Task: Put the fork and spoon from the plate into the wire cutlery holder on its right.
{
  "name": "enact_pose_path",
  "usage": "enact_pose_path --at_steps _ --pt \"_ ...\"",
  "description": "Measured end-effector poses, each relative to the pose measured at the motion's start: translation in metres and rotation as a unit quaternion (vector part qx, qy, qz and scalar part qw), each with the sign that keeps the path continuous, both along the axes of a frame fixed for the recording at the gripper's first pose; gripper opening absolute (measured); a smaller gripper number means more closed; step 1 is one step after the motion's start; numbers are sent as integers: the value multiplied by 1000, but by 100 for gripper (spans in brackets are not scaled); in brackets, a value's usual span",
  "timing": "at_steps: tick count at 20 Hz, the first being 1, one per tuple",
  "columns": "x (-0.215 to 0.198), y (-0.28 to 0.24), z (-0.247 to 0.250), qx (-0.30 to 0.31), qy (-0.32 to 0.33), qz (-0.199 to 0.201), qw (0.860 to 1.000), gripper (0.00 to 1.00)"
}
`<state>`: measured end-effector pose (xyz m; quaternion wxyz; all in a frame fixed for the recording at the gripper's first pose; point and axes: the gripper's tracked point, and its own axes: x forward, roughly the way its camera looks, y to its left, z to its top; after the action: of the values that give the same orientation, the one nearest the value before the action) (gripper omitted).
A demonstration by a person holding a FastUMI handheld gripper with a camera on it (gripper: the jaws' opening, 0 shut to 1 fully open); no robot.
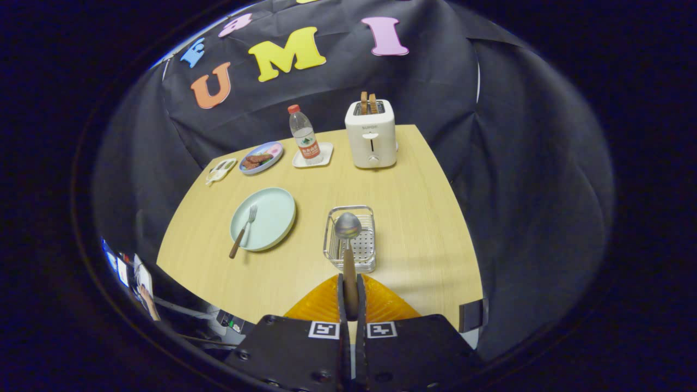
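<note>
- Far left, back of the table (414, 218): small pale tray (220, 170) w/ something on it, too small to tell what.
- Just right of that: blue-rimmed plate of food (262, 157), brownish pieces on it.
- Nearer & a bit right: pale green plate (269, 215). Fork (243, 231) lies across its left side, tines toward the back wall, brown handle sticking out over the plate's near-left rim onto the wood.
- Back centre: clear water bottle (304, 136), red cap, upright on a small white square coaster (321, 157).
- Right of bottle: white toaster (371, 139), two toast slices (368, 103) poking up from the slots.
- Centre, right of the green plate & apart from it: wire cutlery holder (352, 237), perforated floor visible inside.
- Spoon (347, 226): bowl sits over the holder from this angle; can't tell if it touches the wire or hangs above. Brown handle runs back toward the camera.
- Gripper (350, 298): fingers closed down narrow, both pressing on the spoon's handle end, clamped between them.
- Orange ribbed part (381, 305) shows just behind the fingers.
- Right half of table bare wood.
</note>
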<state>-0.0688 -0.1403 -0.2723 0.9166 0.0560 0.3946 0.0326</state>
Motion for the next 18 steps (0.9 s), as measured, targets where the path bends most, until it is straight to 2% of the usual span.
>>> enact_pose_path --at_steps 3,5,8,9,11,12,18 --pt "11 -2 5 -11 -3 -9 1000 8" --pt "20 4 13 -13 -18 -4 1000 8" --pt "29 12 19 -18 -26 1 1000 13" --pt "32 16 21 -16 -29 3 999 12" --pt "35 24 20 -16 -31 3 999 23" --pt "37 29 20 -14 -33 2 999 24" --pt "45 77 12 -12 -38 18 999 49"
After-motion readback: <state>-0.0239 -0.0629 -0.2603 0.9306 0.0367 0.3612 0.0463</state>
